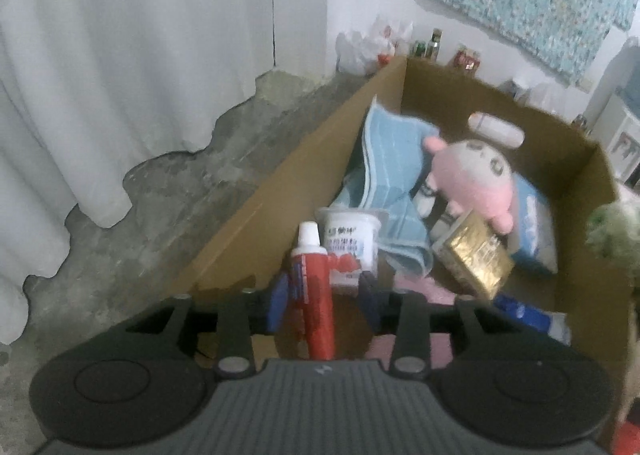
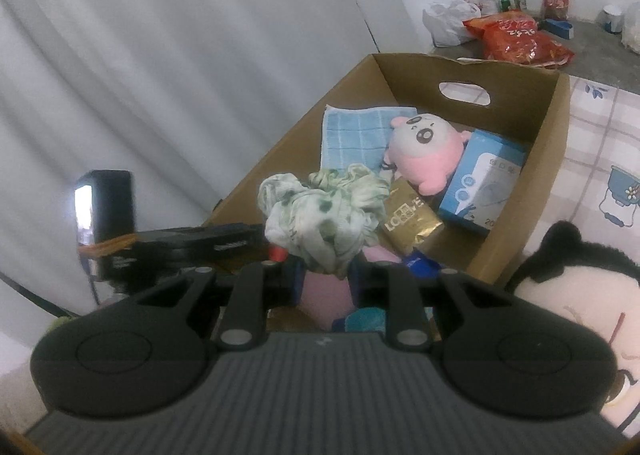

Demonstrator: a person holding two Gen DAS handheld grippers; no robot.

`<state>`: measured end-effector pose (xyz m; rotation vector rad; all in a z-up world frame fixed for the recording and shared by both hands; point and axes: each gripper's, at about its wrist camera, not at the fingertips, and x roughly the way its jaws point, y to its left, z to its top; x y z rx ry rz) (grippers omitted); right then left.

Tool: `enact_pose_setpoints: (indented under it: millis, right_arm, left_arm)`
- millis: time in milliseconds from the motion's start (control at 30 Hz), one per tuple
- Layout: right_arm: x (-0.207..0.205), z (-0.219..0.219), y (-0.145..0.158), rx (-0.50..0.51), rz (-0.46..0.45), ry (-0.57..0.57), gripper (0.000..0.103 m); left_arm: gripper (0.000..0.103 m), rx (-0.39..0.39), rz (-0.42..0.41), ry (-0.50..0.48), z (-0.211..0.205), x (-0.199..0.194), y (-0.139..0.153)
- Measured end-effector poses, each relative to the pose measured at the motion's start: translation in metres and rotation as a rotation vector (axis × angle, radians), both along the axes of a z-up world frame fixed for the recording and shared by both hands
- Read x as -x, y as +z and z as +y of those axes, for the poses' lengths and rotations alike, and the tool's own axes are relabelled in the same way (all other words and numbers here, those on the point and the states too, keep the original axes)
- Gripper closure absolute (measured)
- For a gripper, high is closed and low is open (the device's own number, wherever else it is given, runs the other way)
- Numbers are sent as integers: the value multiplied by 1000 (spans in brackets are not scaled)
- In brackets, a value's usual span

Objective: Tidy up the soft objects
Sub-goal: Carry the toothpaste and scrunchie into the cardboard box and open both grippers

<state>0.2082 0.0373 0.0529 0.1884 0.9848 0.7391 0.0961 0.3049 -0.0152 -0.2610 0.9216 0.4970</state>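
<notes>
**Both grippers loaded above the cardboard box**

Here we see our left gripper (image 1: 324, 295) pinching an upright red-and-white toothpaste tube (image 1: 314, 291), while our right gripper (image 2: 326, 281) clamps a crumpled green-and-white fabric scrunchie (image 2: 326, 215). Both hang over the open brown cardboard box (image 2: 554, 135), where a pink-and-white plush toy (image 2: 424, 147) lies beside a folded light-blue checked towel (image 2: 352, 135) and a shiny gold packet (image 2: 412, 221).
</notes>
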Motion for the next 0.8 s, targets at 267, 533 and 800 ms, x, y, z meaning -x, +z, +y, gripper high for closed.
enact_pose_setpoints:
  millis: [267, 533, 800]
  right_arm:
    - [-10, 11, -2, 128, 4, 37, 83]
    - [-34, 40, -26, 296, -4, 80, 82]
    - [-62, 71, -67, 591, -68, 123, 73]
  left_arm:
    - [18, 22, -141, -39, -15, 28, 32]
    - [8, 23, -221, -60, -24, 45, 45]
    - [8, 68, -219, -26, -11, 48, 35]
